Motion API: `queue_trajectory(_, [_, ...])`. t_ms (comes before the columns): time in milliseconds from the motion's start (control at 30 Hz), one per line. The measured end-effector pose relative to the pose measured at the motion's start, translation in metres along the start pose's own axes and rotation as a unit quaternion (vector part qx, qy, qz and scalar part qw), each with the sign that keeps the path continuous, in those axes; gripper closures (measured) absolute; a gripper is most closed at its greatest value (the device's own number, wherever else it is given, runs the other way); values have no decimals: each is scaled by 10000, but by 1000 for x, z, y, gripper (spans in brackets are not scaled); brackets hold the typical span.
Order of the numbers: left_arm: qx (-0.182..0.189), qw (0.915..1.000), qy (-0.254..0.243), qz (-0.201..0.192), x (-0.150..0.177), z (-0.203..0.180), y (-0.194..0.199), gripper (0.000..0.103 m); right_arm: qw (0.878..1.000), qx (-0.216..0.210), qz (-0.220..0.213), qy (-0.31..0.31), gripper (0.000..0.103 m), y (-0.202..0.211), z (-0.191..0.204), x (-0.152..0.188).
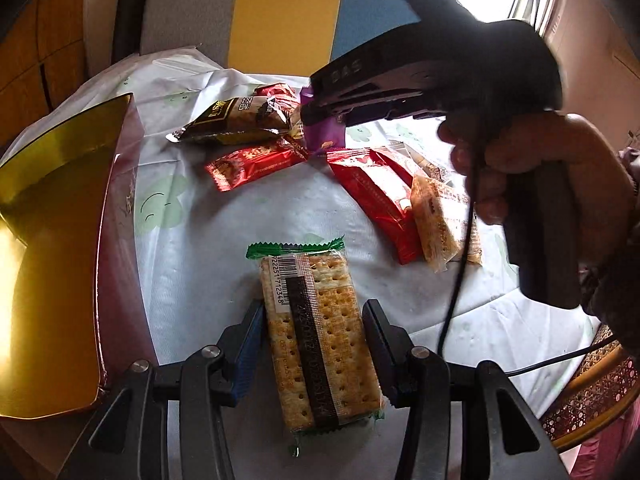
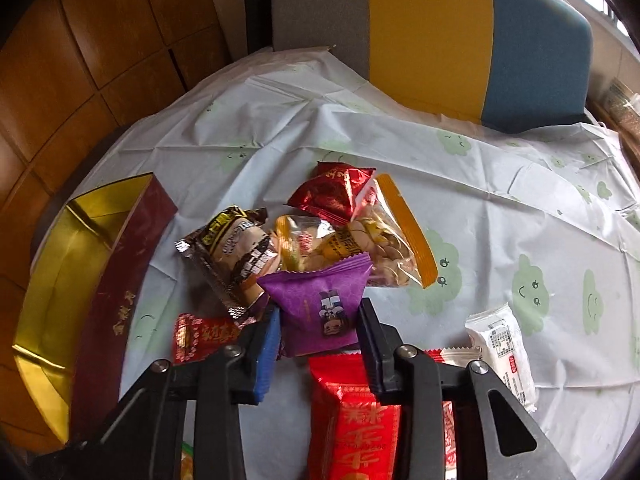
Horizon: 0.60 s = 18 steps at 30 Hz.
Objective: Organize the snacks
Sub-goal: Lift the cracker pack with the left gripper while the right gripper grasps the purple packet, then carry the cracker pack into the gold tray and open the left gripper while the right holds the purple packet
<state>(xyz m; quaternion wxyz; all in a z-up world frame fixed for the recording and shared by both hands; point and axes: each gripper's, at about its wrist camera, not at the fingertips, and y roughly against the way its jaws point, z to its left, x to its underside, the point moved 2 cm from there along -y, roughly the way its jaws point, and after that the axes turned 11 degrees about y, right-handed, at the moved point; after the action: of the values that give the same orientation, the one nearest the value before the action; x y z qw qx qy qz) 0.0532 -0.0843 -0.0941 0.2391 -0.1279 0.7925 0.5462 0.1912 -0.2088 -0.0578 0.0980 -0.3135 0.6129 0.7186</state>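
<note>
Both claws have a packet between their fingers; from where I sit, my right gripper (image 2: 318, 330) has its blue and black pads pressed against the sides of a purple foil snack pouch with a small cartoon figure printed on it (image 2: 322, 312), the jaws narrowed onto it, and the left wrist view shows the same purple pouch (image 1: 324, 136) pinched at that gripper's tip, with a hand (image 1: 516, 168) wrapped round the black handle; my left gripper (image 1: 312, 344) has its jaws part-way apart around a clear-wrapped packet of square crackers with green crimped ends (image 1: 316, 336); the left pad lies against the packet's edge, while I see a gap on the right side, so I cannot tell whether it is truly gripped. Around the purple pouch sits a loose heap on the pale tablecloth printed with green clouds (image 2: 500, 220): a brown and silver bar wrapper (image 2: 236, 256), a clear bag of pale nuts with orange edges (image 2: 384, 240), a dark red foil pouch (image 2: 336, 192); a large red packet with gold characters (image 2: 352, 416) lies just beneath my right gripper, a white packet (image 2: 504, 352) off to its right; an open maroon box with a gold lining (image 2: 100, 280) stands at the left edge of the cloth, apart from the heap.
</note>
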Motion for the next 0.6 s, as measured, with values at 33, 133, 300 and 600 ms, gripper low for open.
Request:
queue_trajectory(33, [0,10000,-4,2,0,0,1,54,10000,-45,-66,3,66,7,1,2])
queue_trajectory(133, [36,10000,2,25,-1,0,4,54,9997,-120,-201,76,66,29,7,8])
queue_trajectory(300, [178,9995,-125,-233,-3,-5,31,54,9985,-394,-367,-49,66,65,4,26])
queue_trajectory(600, [366,9925,688,-945,-39,42,105,54,9956,-838,-396,123,66,94,19,61])
